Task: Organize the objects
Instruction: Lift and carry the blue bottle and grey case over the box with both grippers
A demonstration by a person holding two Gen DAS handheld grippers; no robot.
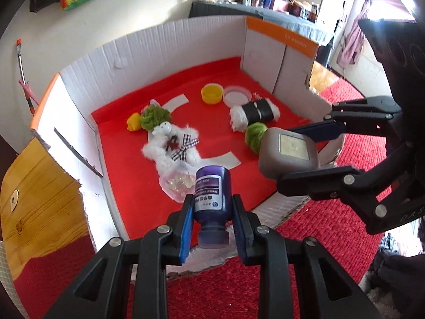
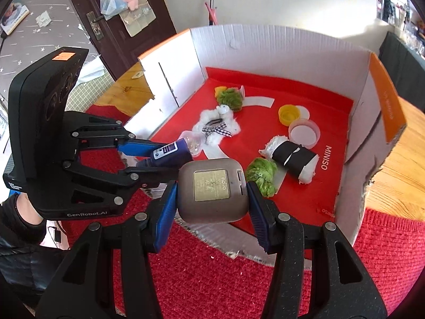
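Note:
My left gripper (image 1: 211,212) is shut on a purple bottle (image 1: 211,194) with a white label, held cap-down over the near edge of a white cardboard box (image 1: 164,42) lined in red. The bottle also shows in the right wrist view (image 2: 170,152). My right gripper (image 2: 211,199) is shut on a grey rounded case (image 2: 212,188) with a gold label, held over the box's front edge; it also shows in the left wrist view (image 1: 289,151). The two grippers are side by side, close together.
Inside the box lie a white plush toy (image 1: 172,143), two green pompoms (image 1: 154,115) (image 1: 255,134), a yellow cap (image 1: 211,94), a pink lid (image 1: 236,95), a black-and-white roll (image 1: 256,113) and a clear bag of beads (image 1: 176,183). A red mat (image 1: 332,207) surrounds the box.

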